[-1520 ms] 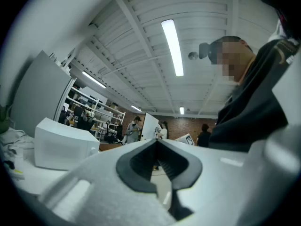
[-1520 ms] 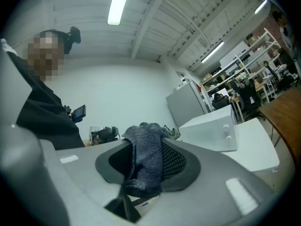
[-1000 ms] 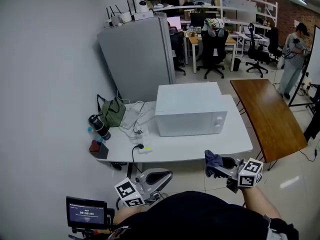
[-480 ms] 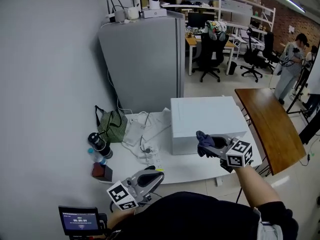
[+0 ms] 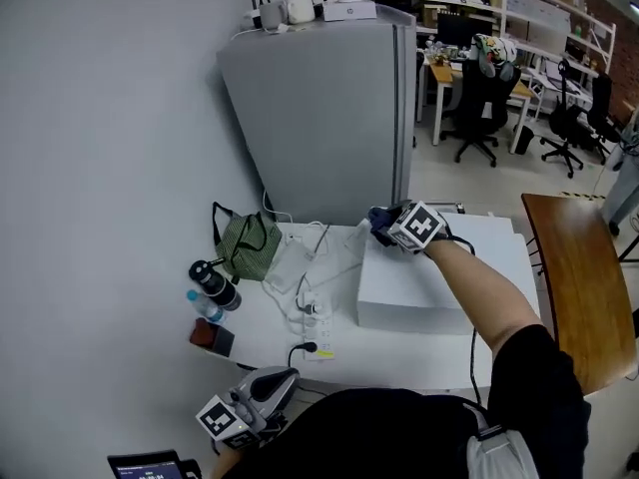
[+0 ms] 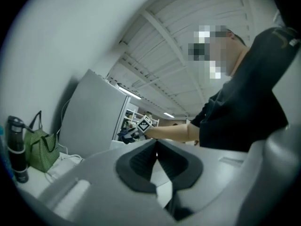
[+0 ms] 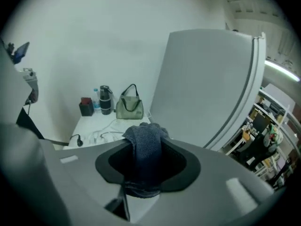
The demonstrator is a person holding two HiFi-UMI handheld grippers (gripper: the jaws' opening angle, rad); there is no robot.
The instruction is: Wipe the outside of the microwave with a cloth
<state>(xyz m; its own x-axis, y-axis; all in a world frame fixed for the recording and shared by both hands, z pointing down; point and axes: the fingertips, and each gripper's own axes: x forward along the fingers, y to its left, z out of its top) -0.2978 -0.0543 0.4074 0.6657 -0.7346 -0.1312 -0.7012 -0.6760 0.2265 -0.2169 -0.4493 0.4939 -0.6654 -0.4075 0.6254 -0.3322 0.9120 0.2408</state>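
Observation:
The white microwave [image 5: 429,292] stands on the white table [image 5: 270,322] in the head view. My right gripper [image 5: 379,225] is stretched out over the microwave's top at its back left corner, shut on a dark blue cloth [image 7: 146,147] that bulges up between the jaws. That cloth [image 5: 380,220] shows at the gripper's tip in the head view. My left gripper [image 5: 262,395] hangs low in front of the table's near edge, its jaws shut together with nothing between them [image 6: 156,155].
A tall grey cabinet [image 5: 329,118] stands right behind the table. On the table's left lie a green bag [image 5: 246,243], a black bottle [image 5: 212,281], a small red box [image 5: 208,334], and white cables with a power strip [image 5: 312,312]. A brown table [image 5: 589,287] stands at right.
My right gripper has risen from below the table's front edge and reached forward over the microwave to its back left corner, carrying the cloth. The head view has shifted closer and leftward.

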